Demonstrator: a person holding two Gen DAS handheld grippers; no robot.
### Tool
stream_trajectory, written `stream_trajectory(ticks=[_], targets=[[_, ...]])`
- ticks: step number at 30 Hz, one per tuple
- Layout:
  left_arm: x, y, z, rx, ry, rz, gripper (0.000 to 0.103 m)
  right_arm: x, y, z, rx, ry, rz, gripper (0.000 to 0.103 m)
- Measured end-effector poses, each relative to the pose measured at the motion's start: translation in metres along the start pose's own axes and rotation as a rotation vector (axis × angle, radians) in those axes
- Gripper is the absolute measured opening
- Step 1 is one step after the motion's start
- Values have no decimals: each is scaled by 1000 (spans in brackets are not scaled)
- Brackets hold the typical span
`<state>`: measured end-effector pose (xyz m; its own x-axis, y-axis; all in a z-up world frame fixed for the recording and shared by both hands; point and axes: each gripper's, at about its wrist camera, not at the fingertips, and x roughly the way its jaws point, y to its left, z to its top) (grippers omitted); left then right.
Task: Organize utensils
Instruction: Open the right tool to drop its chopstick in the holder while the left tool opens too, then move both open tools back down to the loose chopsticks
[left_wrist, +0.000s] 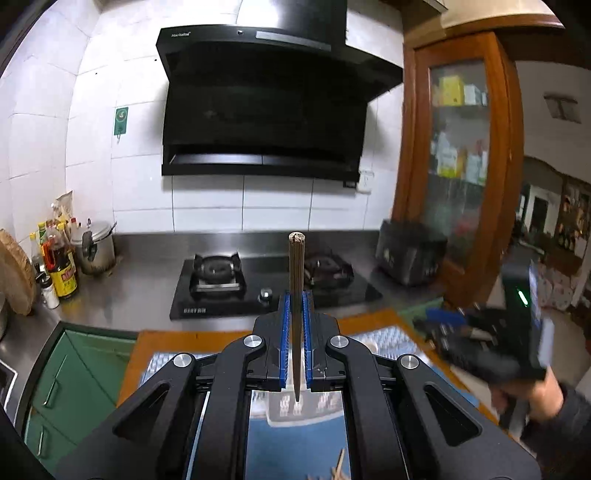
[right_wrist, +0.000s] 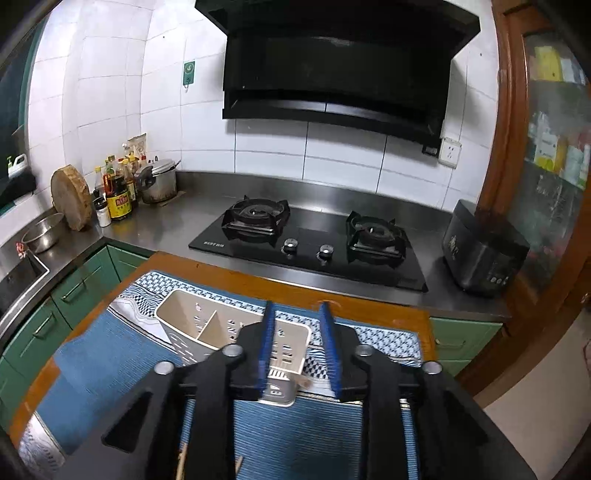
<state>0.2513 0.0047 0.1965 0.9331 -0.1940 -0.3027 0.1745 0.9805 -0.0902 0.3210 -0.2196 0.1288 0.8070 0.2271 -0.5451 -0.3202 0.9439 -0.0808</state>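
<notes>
From the left wrist, the left gripper (left_wrist: 296, 317) is pressed tight on a bundle of dark chopsticks (left_wrist: 296, 266), held near their thin ends so the thick ends stand up in front of the stove (left_wrist: 221, 291). They look light, stiff and smooth, so a bundle pinched this low could fan out or slip; a hold nearer the middle would likely be steadier. The right gripper (left_wrist: 476, 332) shows blurred at the right edge. From the right wrist, its blue-padded jaws stand spread with nothing between them, above the cream utensil holder (right_wrist: 192, 317) lying on the blue mat (right_wrist: 110, 373).
</notes>
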Motion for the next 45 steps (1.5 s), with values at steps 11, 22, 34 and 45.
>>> stream_trajectory(ticks=[11, 22, 34, 45], targets=[[70, 16, -17, -74, 37, 51, 5, -43, 12, -46, -83, -44, 33, 32], [75, 17, -33, -49, 98, 77, 8, -65, 29, -119, -27, 45, 116, 32], [0, 5, -62, 11, 95, 64, 20, -86, 60, -219, 82, 192, 165, 32], [-63, 15, -166, -30, 206, 95, 29, -84, 87, -292, 202, 320, 176, 23]])
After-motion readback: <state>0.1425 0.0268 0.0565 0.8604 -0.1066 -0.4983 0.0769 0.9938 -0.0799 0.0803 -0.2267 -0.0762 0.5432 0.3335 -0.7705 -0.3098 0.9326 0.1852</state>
